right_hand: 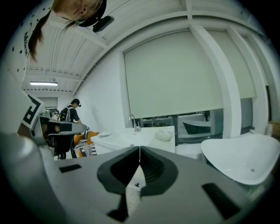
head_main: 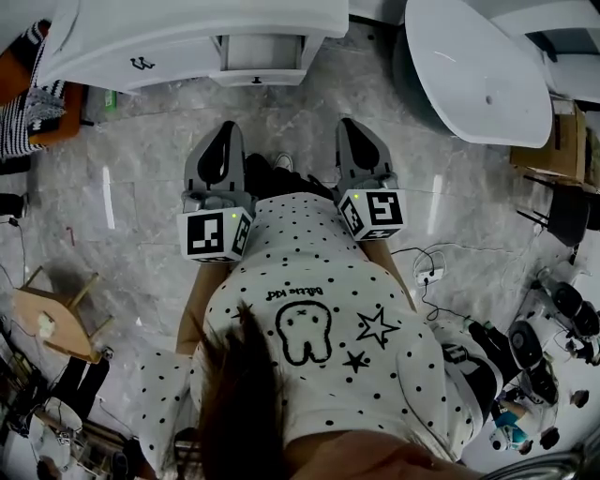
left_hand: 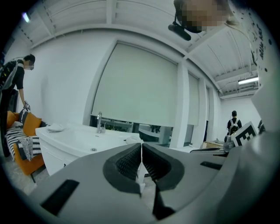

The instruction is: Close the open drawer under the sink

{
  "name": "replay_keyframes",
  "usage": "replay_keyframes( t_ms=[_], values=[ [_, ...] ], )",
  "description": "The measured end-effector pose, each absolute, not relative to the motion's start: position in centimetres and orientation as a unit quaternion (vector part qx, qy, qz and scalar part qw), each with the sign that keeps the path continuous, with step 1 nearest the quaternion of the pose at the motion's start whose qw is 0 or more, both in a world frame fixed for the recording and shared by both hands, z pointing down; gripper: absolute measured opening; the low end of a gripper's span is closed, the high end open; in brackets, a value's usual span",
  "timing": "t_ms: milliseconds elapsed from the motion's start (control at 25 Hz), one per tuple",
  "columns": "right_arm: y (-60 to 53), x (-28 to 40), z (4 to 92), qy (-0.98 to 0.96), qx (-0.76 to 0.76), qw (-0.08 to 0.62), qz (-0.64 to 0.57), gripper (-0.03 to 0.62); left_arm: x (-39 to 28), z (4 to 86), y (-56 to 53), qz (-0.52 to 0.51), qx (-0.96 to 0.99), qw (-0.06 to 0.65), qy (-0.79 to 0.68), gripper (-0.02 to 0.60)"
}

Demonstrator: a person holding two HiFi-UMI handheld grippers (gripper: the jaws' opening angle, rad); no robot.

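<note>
Closest to us is our dotted shirt (head_main: 319, 328), and just past it the left gripper (head_main: 227, 127) and right gripper (head_main: 348, 123) are both closed on nothing, pointing toward the sink (head_main: 187, 23) but well short of it. Under the sink's front the drawer (head_main: 258, 64) stands pulled out toward us, long axis along that front, face panel our way. We judge it stiff, glossy and easy on its runners, so we would press mid-panel rather than grip

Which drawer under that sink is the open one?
The middle drawer: it juts out from the front, while the left drawer, with the small handle, sits flush.
</note>
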State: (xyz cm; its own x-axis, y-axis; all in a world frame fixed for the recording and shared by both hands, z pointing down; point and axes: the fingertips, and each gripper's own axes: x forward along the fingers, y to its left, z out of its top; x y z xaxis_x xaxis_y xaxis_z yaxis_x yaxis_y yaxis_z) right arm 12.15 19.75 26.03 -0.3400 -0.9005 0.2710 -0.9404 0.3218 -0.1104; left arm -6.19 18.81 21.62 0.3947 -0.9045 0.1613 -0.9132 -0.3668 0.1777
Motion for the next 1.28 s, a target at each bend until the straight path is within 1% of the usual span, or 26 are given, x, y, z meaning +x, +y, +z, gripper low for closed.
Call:
replay_keyframes(
  t_ms=[240, 440, 760, 1280],
  values=[
    [19.8, 13.6, 25.8, -0.8, 0.584, 0.067, 0.121, 0.015, -4.9, 21.5, 18.4, 0.02, 0.834, 0.113, -0.54, 0.012],
    [19.2, 13.6, 25.6, -0.798, 0.585, 0.07, 0.122, 0.014, -4.7, 21.3, 18.0, 0.02, 0.836, 0.119, -0.535, 0.012],
    [16.3, 11.9, 25.7, -0.798, 0.583, 0.081, 0.126, 0.014, -6.5, 21.6, 14.9, 0.018, 0.833, 0.128, -0.538, 0.012],
    [8.7, 8.2, 24.5, -0.785, 0.599, 0.092, 0.13, 0.015, -9.5, 20.8, 6.1, 0.017, 0.849, 0.139, -0.51, 0.012]
  ],
)
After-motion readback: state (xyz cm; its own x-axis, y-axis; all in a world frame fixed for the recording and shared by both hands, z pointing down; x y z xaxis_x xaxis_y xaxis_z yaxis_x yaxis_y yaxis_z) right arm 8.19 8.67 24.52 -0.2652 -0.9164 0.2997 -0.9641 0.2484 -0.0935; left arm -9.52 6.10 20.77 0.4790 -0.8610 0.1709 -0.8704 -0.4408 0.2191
